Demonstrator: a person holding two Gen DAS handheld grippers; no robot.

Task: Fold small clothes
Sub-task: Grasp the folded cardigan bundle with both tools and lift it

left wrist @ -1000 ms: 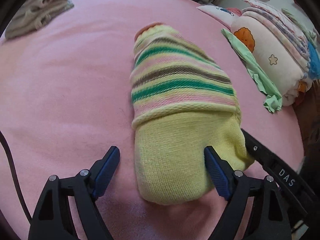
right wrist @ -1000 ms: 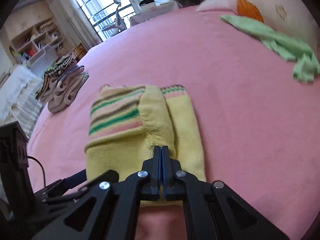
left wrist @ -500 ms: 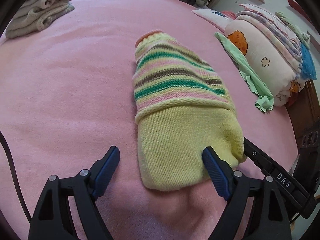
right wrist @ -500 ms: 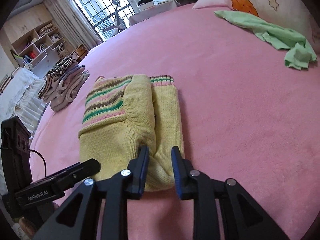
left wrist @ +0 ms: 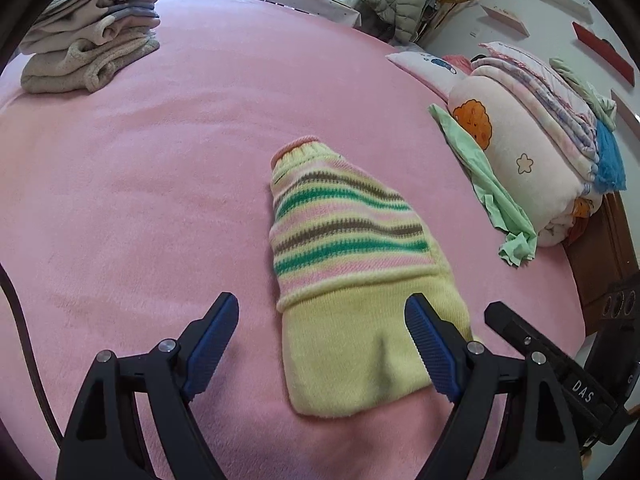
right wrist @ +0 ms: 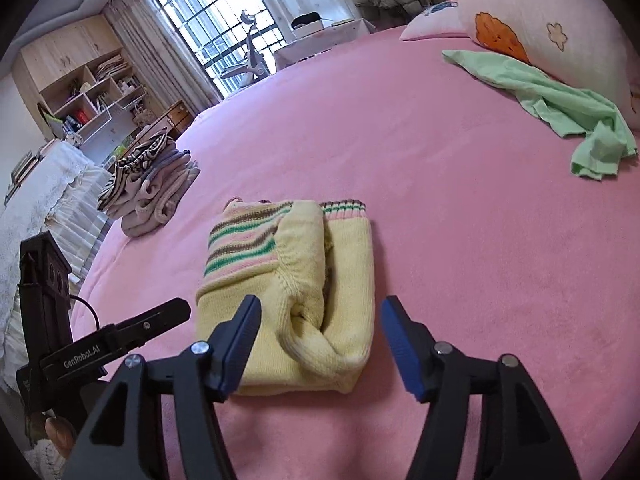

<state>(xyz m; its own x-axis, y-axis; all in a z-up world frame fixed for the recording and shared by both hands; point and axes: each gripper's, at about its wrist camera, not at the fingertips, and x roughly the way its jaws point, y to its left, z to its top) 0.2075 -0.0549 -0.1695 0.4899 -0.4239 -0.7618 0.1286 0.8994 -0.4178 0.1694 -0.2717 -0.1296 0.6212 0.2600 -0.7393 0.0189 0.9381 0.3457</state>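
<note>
A small yellow knitted sweater (left wrist: 352,276) with green, pink and brown stripes lies folded into a compact bundle on the pink bed (left wrist: 160,184). It also shows in the right wrist view (right wrist: 296,292). My left gripper (left wrist: 322,340) is open and empty, just above the bundle's near yellow end. My right gripper (right wrist: 320,340) is open and empty, its fingers either side of the bundle's near end without gripping it. A loose green garment (right wrist: 560,108) lies crumpled at the right, against the bedding.
A stack of folded clothes (left wrist: 92,36) sits at the bed's far left corner, also in the right wrist view (right wrist: 152,188). Rolled quilts and pillows (left wrist: 532,152) line the right side. Shelves and a window (right wrist: 224,32) stand beyond the bed.
My right gripper was shut on the sweater's edge and has opened wide, letting it go. Both grippers have drawn back a little from the folded bundle.
</note>
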